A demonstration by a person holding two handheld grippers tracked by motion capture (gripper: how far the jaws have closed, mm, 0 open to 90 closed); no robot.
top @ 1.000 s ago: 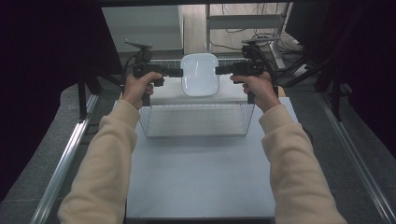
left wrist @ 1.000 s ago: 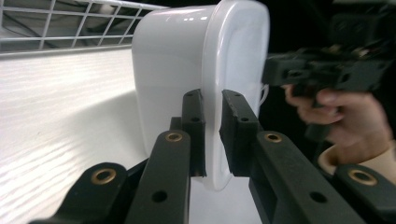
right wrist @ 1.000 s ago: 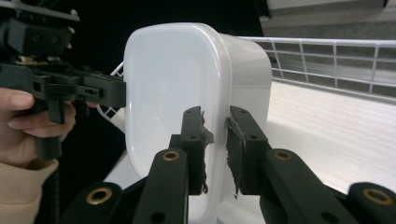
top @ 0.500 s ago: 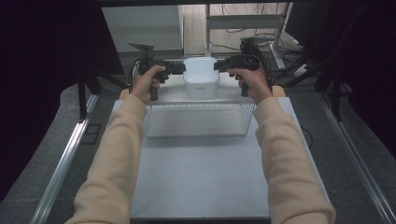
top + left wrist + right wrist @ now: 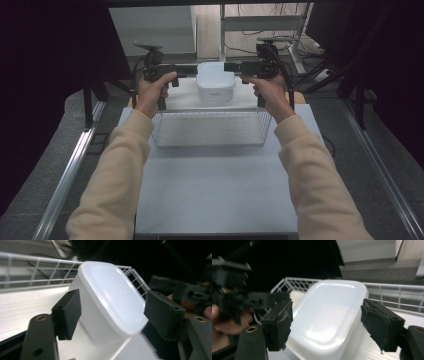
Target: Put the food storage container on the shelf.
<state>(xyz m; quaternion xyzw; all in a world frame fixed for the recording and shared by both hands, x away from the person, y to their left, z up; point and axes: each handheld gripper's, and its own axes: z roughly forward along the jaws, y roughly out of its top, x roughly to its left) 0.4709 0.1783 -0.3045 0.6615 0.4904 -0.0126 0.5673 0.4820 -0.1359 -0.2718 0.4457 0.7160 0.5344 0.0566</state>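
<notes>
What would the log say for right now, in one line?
white container: on table behind wire basket | left gripper: jaws just opened, astride it | right gripper: same

Overhead view; gripper views flanking container (image 5: pixel 215 81)

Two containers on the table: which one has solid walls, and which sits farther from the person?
The white tub: solid walls and farther away, between both open grippers. The wire basket is open mesh, nearer the person.

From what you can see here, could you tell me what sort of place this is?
Probably a lab recording bench, not a home: a bare white table on a metal frame, dark curtains around it, and loose cables behind.
</notes>
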